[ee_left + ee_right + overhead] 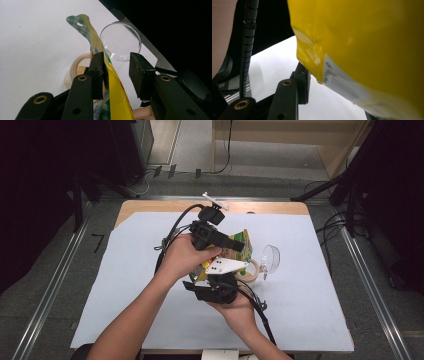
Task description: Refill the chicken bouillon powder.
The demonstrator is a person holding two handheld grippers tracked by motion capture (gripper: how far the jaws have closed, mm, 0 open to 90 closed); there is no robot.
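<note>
A yellow bag (237,241) with a green checked top is held up off the table between both hands. My left gripper (233,243) reaches in from the left. In the left gripper view the bag (112,82) leans on the left pad (97,75), and a gap separates it from the right pad (137,75), so this gripper (116,60) is open around it. My right gripper (219,276) comes from below, under its grey plate. In the right gripper view the bag's fat bottom (367,42) sits between the jaws, hiding the right one. The left finger (302,82) stands by its corner.
A beige ring-shaped bowl (249,270) with pale grains (80,69) sits on the white sheet (310,285) just right of the hands. A clear round dish (270,257) stands tilted beside it, also in the left gripper view (121,41). Cables trail from both grippers.
</note>
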